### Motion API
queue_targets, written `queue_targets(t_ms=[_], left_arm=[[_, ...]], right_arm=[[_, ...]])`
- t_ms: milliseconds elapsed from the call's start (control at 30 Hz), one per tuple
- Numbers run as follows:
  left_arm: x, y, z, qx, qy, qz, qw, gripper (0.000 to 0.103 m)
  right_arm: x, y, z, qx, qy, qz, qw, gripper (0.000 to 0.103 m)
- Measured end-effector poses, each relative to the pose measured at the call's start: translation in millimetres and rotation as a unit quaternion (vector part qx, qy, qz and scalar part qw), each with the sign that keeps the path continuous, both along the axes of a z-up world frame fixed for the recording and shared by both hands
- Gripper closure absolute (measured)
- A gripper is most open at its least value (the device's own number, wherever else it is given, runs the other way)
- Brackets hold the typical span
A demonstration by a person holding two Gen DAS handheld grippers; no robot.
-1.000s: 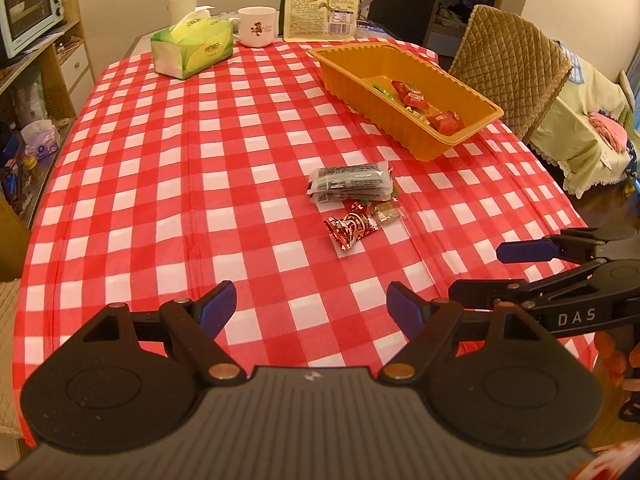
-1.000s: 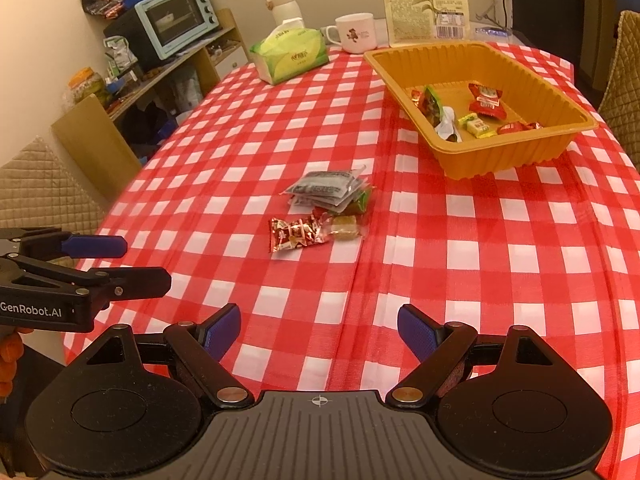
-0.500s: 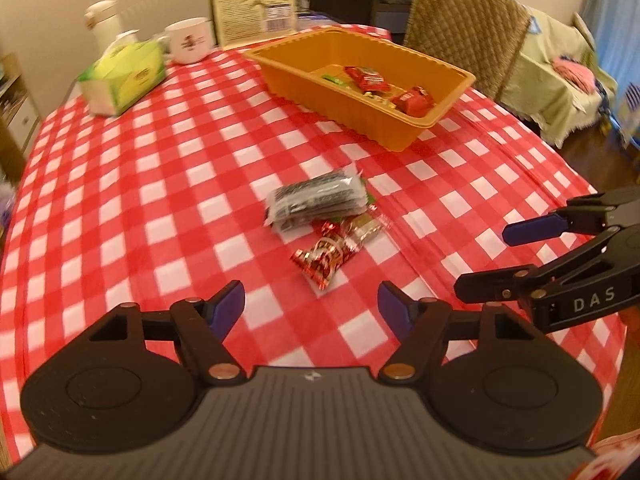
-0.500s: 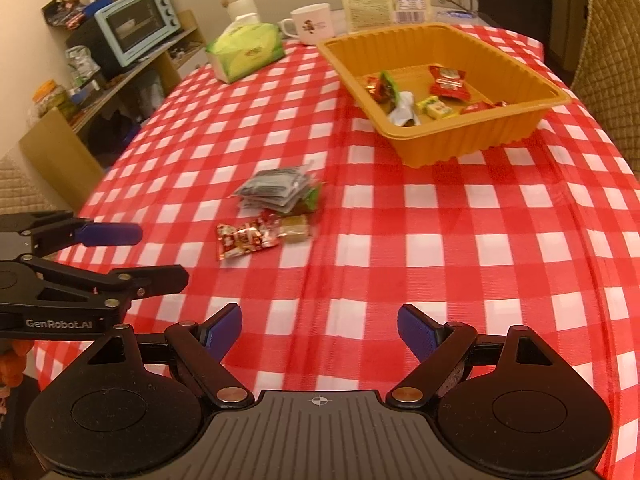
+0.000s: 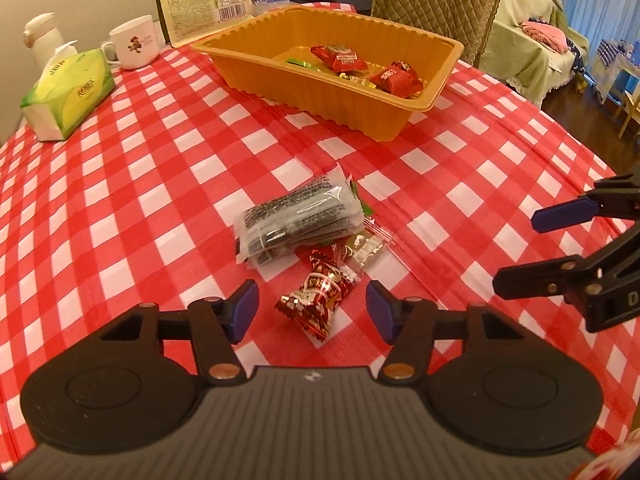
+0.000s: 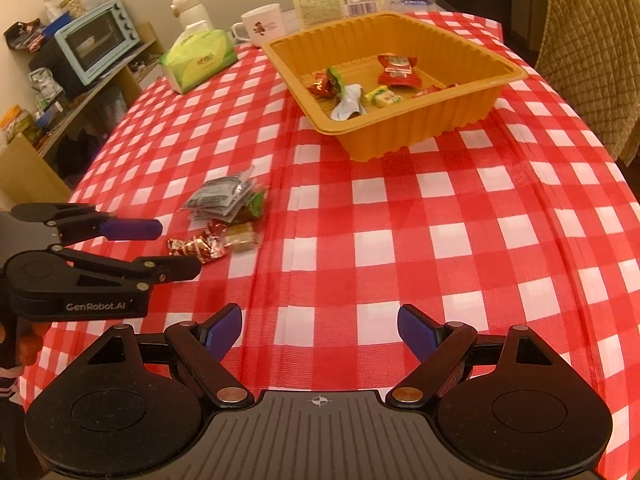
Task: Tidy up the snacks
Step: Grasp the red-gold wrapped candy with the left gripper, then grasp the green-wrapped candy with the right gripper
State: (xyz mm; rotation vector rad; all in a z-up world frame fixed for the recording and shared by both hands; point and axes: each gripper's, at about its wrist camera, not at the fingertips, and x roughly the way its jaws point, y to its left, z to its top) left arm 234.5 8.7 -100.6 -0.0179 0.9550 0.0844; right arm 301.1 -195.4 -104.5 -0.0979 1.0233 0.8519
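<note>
left gripper [image 5: 312, 312] sits low in the middle of its own view, jaws spread wide with nothing between the pads, hovering over the red checked tablecloth [image 5: 120, 184]. right between the blue tips lies a red foil candy [image 5: 316, 300], not touched by either pad. just above it, frame centre, is a clear pack of dark snacks [image 5: 296, 220] with a small brownish candy [image 5: 362, 246] tucked against its lower right side and a bit of green wrapper poking out behind. the orange tray [image 5: 280, 76] fills the upper middle with a few red wrapped snacks [image 5: 340, 58] inside. a green tissue box [image 5: 68, 94] and a white mug [image 5: 134, 42] sit upper left. the right gripper [image 5: 532, 248] pokes in from the right edge, also spread apart and empty.

in the right wrist view, the right gripper [image 6: 320, 330] is at bottom centre, jaws wide and holding nothing, only bare cloth between them. the left gripper [image 6: 176, 246] comes in from the left edge, its tips flanking the red foil candy [image 6: 196, 246]. the snack pack [image 6: 220, 198] is left of centre, well apart from the orange tray [image 6: 432, 124] in the upper middle, which holds several wrapped sweets [image 6: 394, 70]. a blue toaster oven [image 6: 96, 40] sits on a shelf upper left.
</note>
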Motion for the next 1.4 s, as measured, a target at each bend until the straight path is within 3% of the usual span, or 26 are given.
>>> queue_targets(t_ms=[300,367,433,800,1033,1267,1400], left_arm=[[8.6,3.7,-7.9,-0.013,0.011,-0.010,0.9998,0.064],[7.5,5.1,-9.2,-0.019,0.014,-0.009,0.9997,0.079],[4.7,6.9,-9.0,-0.023,0.013,-0.007,0.9996,0.083],[-28.1,42.7,-6.6,-0.040,0.012,0.080,0.9959,0.083],[-51.6,75.0,-5.3,-0.062,0.010,0.149,0.9868,0.084],[-66.4,86.0,-4.4,-0.076,0.005,0.176,0.9814,0.084],[-71.9,86.7,-4.4,-0.079,0.002,0.181,0.9803,0.084]], right_arm=[[4.3,1.7,-2.5,-0.002,0.003,-0.004,1.000,0.018],[5.5,3.3,-3.0,-0.001,0.003,-0.002,1.000,0.018],[7.5,7.6,-3.3,-0.002,0.002,0.002,1.000,0.018],[8.7,48.5,1.4,0.014,-0.037,0.075,0.996,0.018],[11.8,91.3,12.6,0.026,-0.106,0.149,0.983,0.018],[20.4,131.5,2.9,0.007,-0.136,0.222,0.965,0.018],[21.9,145.6,-8.5,-0.008,-0.138,0.251,0.958,0.031]])
